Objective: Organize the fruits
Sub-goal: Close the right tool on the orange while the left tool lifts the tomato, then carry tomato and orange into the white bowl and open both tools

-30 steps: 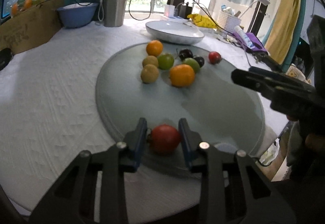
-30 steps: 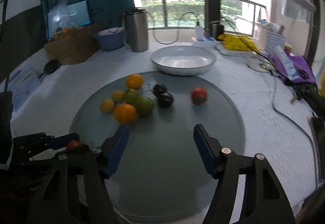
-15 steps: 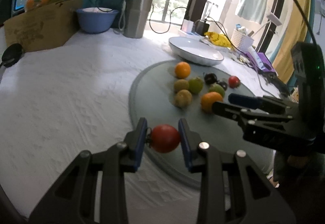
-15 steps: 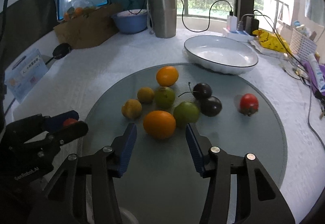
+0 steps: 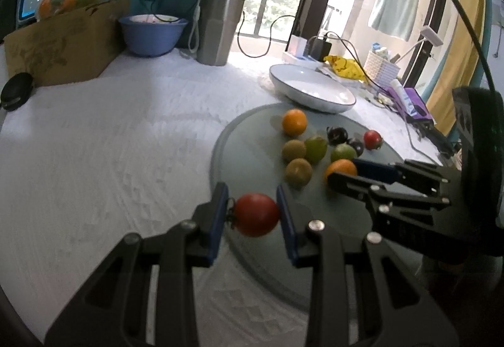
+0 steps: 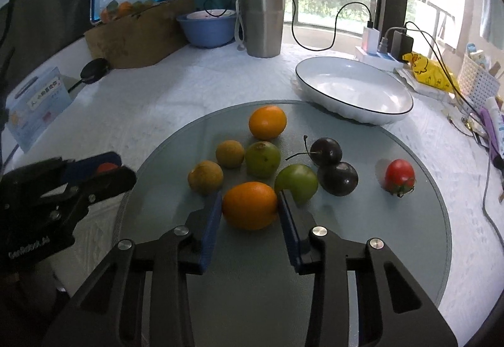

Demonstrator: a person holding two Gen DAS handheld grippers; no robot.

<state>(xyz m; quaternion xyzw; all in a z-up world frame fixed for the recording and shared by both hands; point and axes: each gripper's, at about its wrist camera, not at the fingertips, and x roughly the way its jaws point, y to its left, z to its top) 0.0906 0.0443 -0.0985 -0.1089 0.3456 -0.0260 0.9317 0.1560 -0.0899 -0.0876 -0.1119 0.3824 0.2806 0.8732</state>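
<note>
A round glass board [image 6: 362,252] carries several fruits: two oranges, two brown fruits [image 6: 230,153], two green ones [image 6: 263,158], two dark plums [image 6: 338,178] and a red tomato [image 6: 399,175]. My right gripper [image 6: 249,208] has its jaws closing on the near orange [image 6: 250,205], with both blue pads against its sides. The far orange [image 6: 267,122] lies free. My left gripper [image 5: 252,214] is shut on a second red tomato [image 5: 256,214], held above the board's left edge. An empty white dish [image 6: 352,92] sits behind the board.
Behind stand a steel tumbler [image 6: 263,19], a blue bowl [image 6: 208,27] and a cardboard box [image 6: 138,35] with bagged fruit. Charger cables, a yellow packet [image 6: 428,71] and a white basket [image 6: 477,79] crowd the right side. A small card stand [image 6: 37,101] is at the left.
My right gripper has moved forward to the near orange and narrowed its jaws around it. The left gripper, still holding its tomato, has drifted toward the board's left edge.
</note>
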